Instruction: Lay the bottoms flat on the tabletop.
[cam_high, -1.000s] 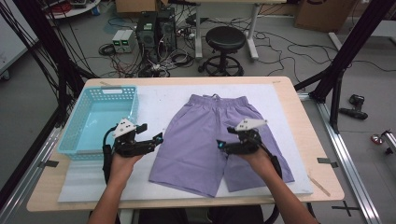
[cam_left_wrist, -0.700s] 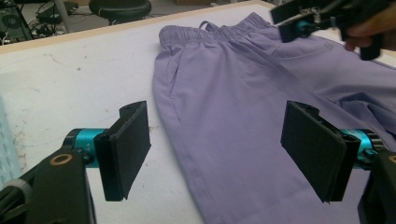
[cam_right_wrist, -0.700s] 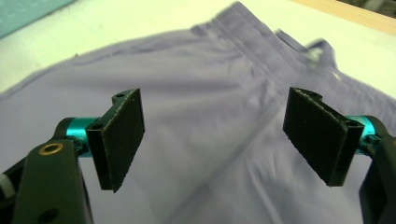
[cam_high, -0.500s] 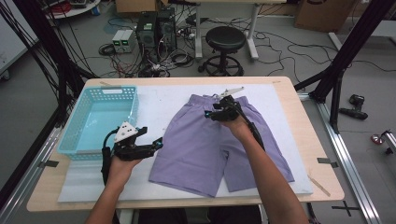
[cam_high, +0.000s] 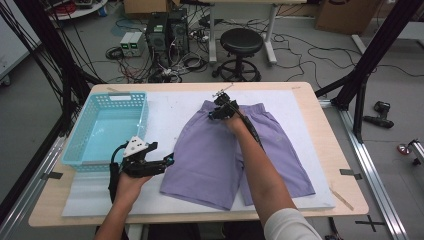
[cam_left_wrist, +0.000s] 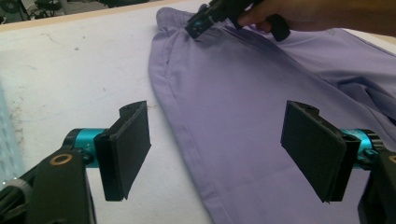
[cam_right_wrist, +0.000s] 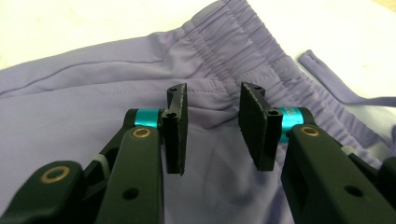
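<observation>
Purple shorts (cam_high: 210, 150) lie flat on the white mat, waistband at the far side. My right gripper (cam_high: 216, 111) reaches over them to the left part of the gathered waistband (cam_right_wrist: 243, 42). Its jaws have just been closing and stand half apart just over the cloth below the waistband; the pads (cam_right_wrist: 175, 126) press on nothing. From the left gripper view it (cam_left_wrist: 196, 29) sits at the shorts' (cam_left_wrist: 243, 107) far edge. My left gripper (cam_high: 164, 152) hovers wide open at the outer edge of the near left leg, its pads (cam_left_wrist: 130, 144) on either side of the side seam without touching it.
An empty turquoise basket (cam_high: 142, 120) stands at the left on the mat (cam_high: 170, 105). A loose purple drawstring (cam_right_wrist: 336, 84) trails beyond the waistband. The wooden table edge (cam_high: 345, 165) runs along the right. A stool (cam_high: 241, 42) and cables lie on the floor beyond the table.
My right hand has travelled from the shorts' right leg forward and leftward to the waistband, and its jaws have narrowed. The left hand has stayed put, still open.
</observation>
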